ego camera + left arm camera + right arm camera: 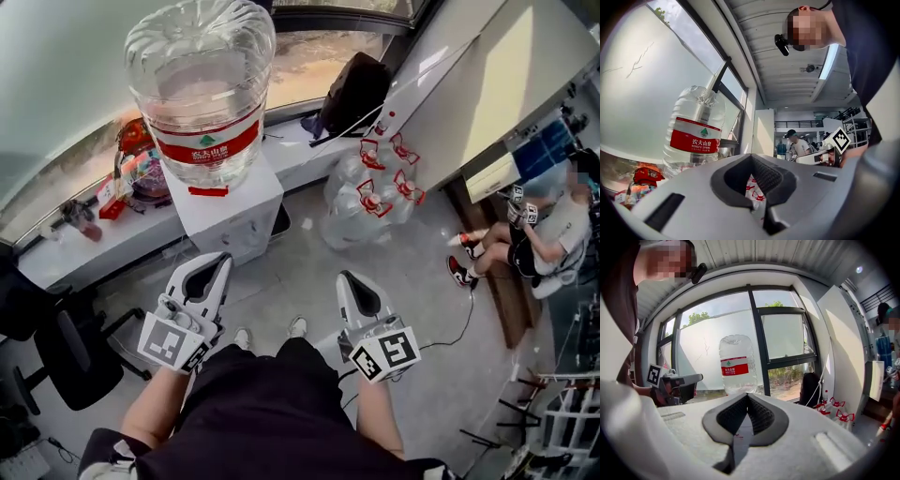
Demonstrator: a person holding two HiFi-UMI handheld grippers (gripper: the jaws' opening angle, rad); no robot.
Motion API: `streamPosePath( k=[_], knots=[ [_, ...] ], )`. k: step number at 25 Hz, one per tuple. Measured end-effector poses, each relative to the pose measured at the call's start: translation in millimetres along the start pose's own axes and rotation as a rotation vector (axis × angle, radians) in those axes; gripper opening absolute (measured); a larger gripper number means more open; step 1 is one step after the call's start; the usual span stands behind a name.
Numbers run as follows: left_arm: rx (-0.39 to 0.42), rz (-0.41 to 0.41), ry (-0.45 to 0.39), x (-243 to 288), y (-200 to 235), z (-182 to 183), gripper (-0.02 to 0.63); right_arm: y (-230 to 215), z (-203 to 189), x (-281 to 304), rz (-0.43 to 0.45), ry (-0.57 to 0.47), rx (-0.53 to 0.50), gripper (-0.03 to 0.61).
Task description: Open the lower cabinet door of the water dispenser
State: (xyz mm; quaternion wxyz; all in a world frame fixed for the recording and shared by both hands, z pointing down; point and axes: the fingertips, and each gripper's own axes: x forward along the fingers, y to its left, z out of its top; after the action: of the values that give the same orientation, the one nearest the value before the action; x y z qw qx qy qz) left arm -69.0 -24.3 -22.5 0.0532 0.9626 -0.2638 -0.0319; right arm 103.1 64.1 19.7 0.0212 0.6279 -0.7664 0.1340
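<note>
Water dispenser (pixel 230 202): white, upper left of centre in the head view, with a large bottle (pixel 200 84) on top. You see its front, where the lower cabinet door sits, only steeply from above.

Your left gripper (pixel 218 261): lower left, fingers closed together, empty, not touching the dispenser.

Your right gripper (pixel 348 278): lower centre-right, fingers closed, empty.

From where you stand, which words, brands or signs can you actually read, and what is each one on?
"农夫山泉": red label on the big clear plastic water bottle.
"NONGFU SPRING": same label, just beneath.
Finer print on that label: too small to read.
Clear red-handled bottles on the floor: any print too small to read.
Black-and-white square on the white cube: a pattern, no words.
</note>
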Motion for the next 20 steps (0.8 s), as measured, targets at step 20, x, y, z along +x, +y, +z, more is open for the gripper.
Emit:
streamPosePath(
  k=[20],
  knots=[
    [0.007,0.373,0.021,19,3,-14,0.008,-68,-11,69,0.338,0.117,-0.044,0.005]
  ],
)
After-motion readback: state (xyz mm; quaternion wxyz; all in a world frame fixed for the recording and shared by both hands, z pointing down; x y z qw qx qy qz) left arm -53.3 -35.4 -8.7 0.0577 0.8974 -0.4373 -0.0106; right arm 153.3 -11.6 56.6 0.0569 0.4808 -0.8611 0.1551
